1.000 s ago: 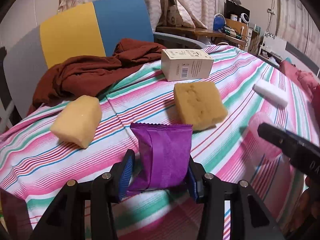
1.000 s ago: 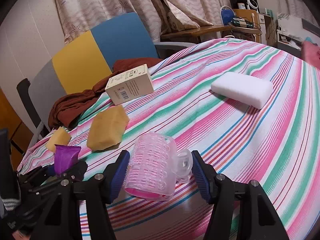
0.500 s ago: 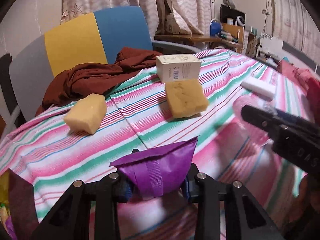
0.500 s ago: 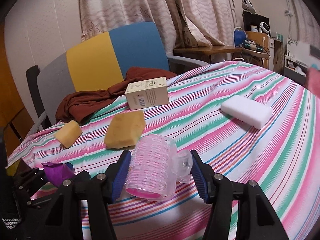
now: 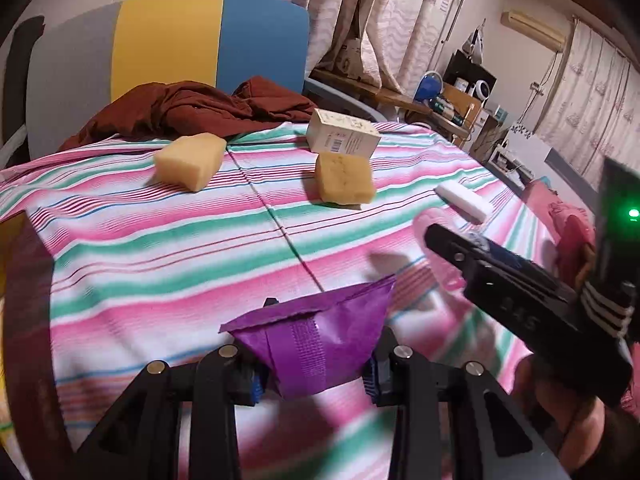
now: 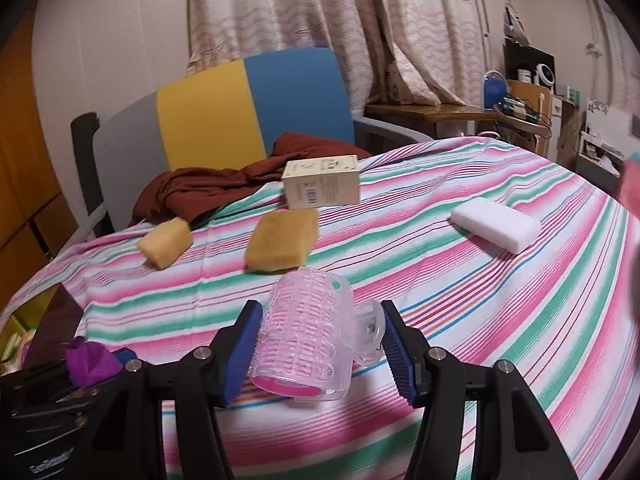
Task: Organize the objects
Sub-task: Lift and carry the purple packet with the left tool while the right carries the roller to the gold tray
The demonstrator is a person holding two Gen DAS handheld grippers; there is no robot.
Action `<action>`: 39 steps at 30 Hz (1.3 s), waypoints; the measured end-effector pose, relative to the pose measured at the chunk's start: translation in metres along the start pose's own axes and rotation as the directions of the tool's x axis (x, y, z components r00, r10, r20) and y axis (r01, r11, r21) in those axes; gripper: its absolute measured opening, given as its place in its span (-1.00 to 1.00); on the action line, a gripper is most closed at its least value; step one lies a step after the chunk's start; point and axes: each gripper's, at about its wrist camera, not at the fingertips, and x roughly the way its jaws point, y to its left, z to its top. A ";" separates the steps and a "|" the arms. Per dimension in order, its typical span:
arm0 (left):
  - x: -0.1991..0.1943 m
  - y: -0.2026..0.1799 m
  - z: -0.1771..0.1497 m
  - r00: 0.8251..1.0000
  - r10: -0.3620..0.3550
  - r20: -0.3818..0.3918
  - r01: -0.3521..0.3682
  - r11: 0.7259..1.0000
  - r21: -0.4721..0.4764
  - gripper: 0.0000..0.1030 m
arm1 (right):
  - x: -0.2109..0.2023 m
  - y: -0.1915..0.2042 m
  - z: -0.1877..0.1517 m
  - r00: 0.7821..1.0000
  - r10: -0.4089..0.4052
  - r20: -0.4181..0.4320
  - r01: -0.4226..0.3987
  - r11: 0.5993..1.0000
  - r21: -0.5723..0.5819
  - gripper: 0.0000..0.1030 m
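Flanking the cardboard box (image 6: 320,182): two sponges (image 6: 282,246), white block (image 6: 496,228).

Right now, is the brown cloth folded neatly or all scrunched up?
Scrunched up. The brown cloth lies in a rumpled heap with loose folds, draped from the chair onto the striped table's edge.

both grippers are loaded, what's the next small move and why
Probably carry both loads toward the table's left edge. The left gripper pinches the purple packet and the right gripper holds the pink hair roller, both seemingly off the striped cloth.
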 end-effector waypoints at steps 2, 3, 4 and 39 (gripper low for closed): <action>-0.013 0.003 -0.004 1.000 -0.014 0.006 0.014 1.000 -0.016 -0.30 | -0.004 0.006 -0.002 1.000 0.011 -0.010 -0.011 1.000 -0.011 0.16; -0.019 0.005 -0.006 1.000 -0.019 0.011 0.019 1.000 -0.023 -0.30 | -0.006 0.010 -0.003 1.000 0.019 -0.017 -0.019 1.000 -0.016 0.16; -0.025 0.006 -0.007 1.000 -0.022 0.015 0.022 0.999 -0.028 -0.30 | -0.008 0.014 -0.005 0.999 0.028 -0.024 -0.028 0.999 -0.021 0.16; -0.183 0.148 -0.095 0.980 0.177 0.087 -0.151 0.956 -0.252 -0.30 | -0.096 0.227 -0.041 0.884 0.443 -0.149 -0.466 0.807 -0.362 0.16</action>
